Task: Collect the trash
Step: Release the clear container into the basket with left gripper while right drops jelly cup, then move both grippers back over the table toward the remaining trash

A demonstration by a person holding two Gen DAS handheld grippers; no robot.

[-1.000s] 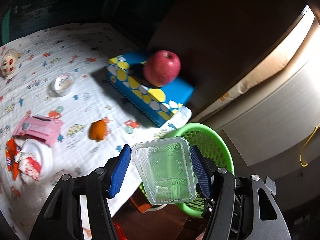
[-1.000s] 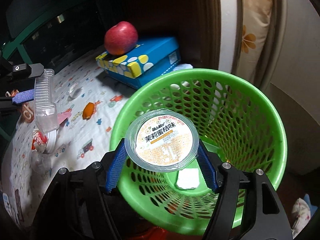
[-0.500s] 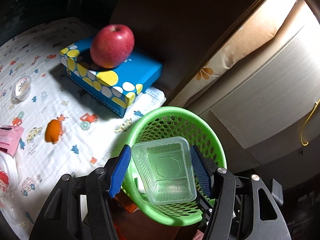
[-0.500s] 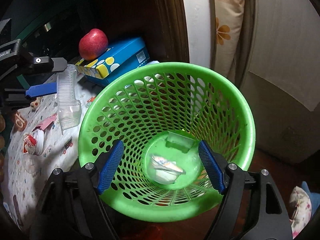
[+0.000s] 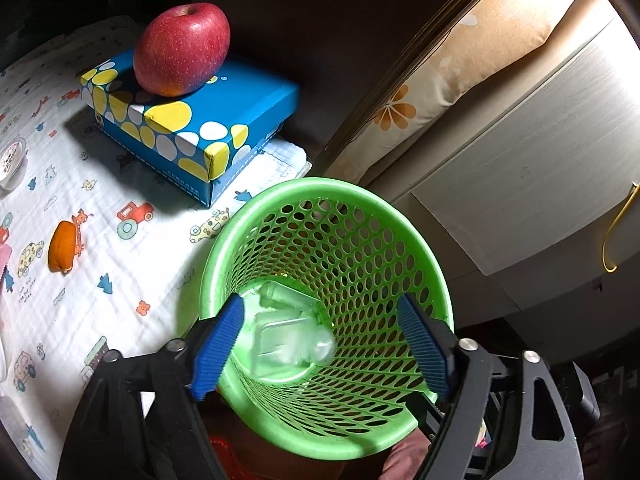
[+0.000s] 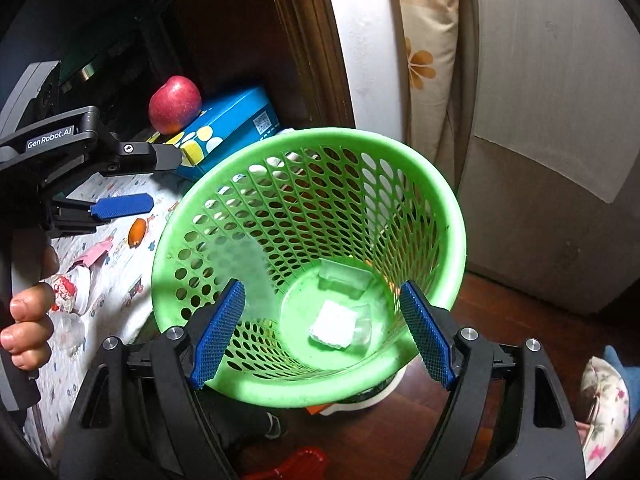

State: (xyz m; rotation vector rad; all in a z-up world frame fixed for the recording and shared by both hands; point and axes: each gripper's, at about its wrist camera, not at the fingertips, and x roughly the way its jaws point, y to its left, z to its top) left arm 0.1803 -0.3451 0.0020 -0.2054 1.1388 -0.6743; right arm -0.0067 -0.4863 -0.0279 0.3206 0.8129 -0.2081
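A green mesh trash basket (image 5: pixel 424 248) (image 6: pixel 448 208) stands beside the table edge. My left gripper (image 5: pixel 324 344) is open and empty above it. A clear plastic tray (image 5: pixel 292 344) is blurred inside the basket, under the left gripper; in the right wrist view it is a blur (image 6: pixel 244 268) against the basket wall. My right gripper (image 6: pixel 320 332) is open and empty over the basket. On the basket floor lie a white-lidded cup (image 6: pixel 334 324) and another clear container (image 6: pixel 344 276). The left gripper also shows in the right wrist view (image 6: pixel 120 204).
A red apple (image 5: pixel 182 50) sits on a blue spotted box (image 5: pixel 224 120) on the printed tablecloth (image 5: pixel 60 300). An orange scrap (image 5: pixel 62 246), a small white cup (image 5: pixel 10 158) and pink wrappers (image 6: pixel 94 252) lie on the cloth. A wooden frame and white cabinet (image 5: pixel 540 152) stand behind the basket.
My left gripper moved over the basket and opened, dropping the clear tray into it. My right gripper let go of the lidded cup earlier and stays open above the basket.
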